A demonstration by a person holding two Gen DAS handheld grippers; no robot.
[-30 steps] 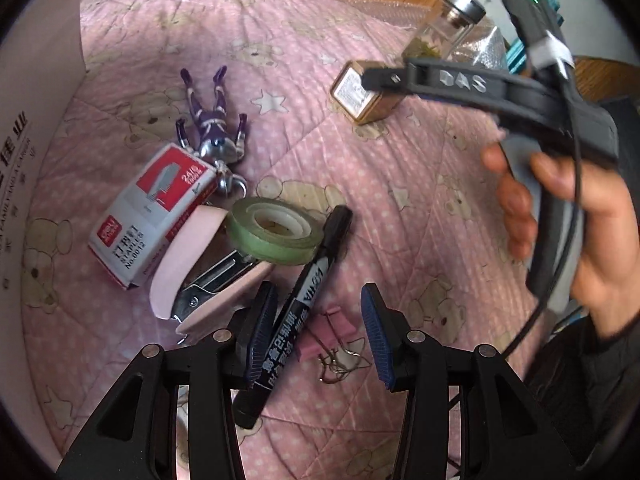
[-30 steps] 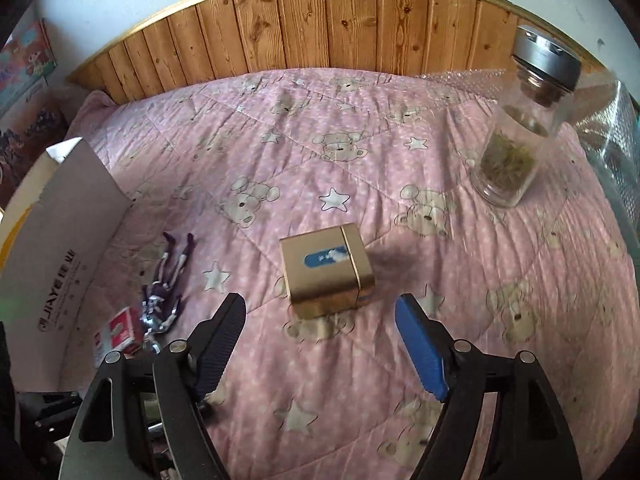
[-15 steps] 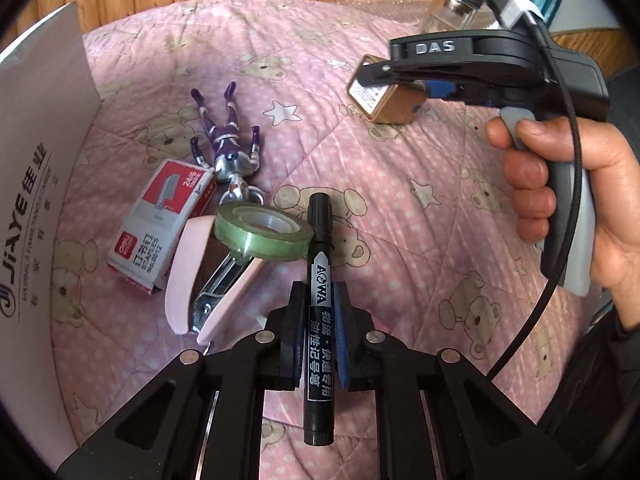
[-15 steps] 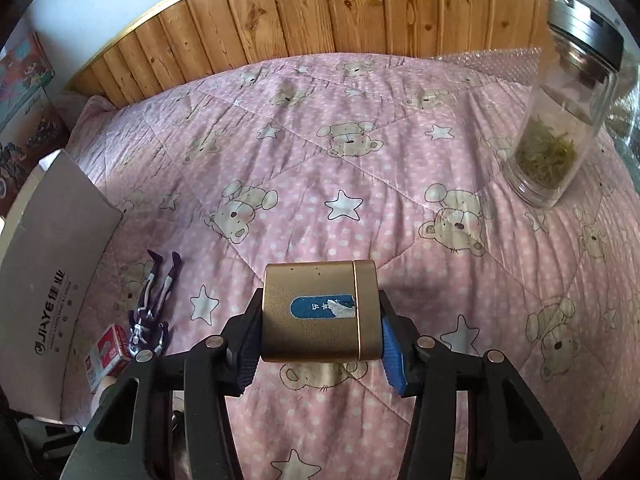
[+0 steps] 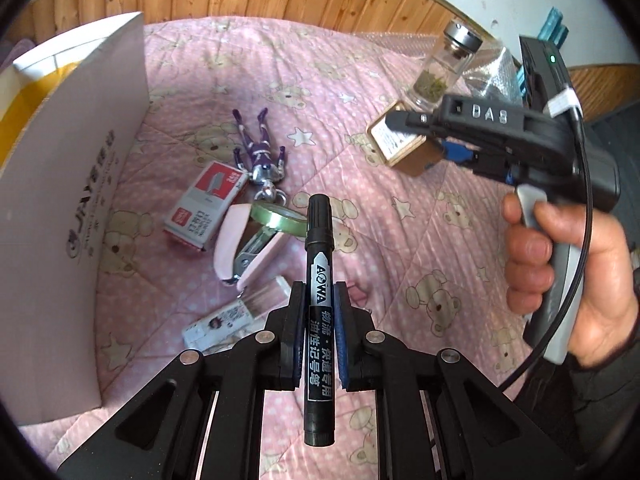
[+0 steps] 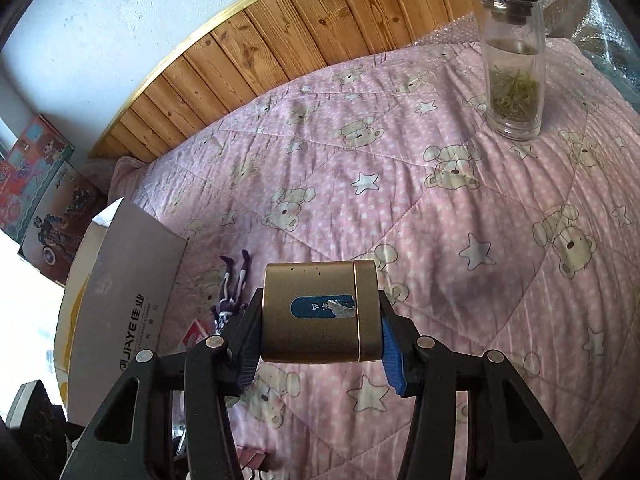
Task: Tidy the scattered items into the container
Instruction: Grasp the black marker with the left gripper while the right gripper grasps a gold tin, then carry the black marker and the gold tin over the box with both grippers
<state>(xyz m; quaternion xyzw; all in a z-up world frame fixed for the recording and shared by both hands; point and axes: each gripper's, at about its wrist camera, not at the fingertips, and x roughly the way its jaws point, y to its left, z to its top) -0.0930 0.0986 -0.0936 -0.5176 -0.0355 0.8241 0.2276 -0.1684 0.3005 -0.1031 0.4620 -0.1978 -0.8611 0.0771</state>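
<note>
Marker [image 5: 319, 280], stiff and light, sits clamped mid-barrel in the left hand-held gripper [image 5: 317, 312], lifted above the bed [image 5: 400, 240]; a firm grip suits its probably slick body. The white box [image 5: 72, 200] stands left, its inside hidden.

The right-wrist view shows the right hand-held gripper [image 6: 320, 316] closed on a gold tin [image 6: 320, 312], rigid, smooth, gripped across its ends. The glass jar [image 6: 512, 60] holds dried leaves.

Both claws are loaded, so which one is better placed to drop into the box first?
Probably left: the left claw grips the marker right beside the white box; the right claw holds the gold tin farther away.
</note>
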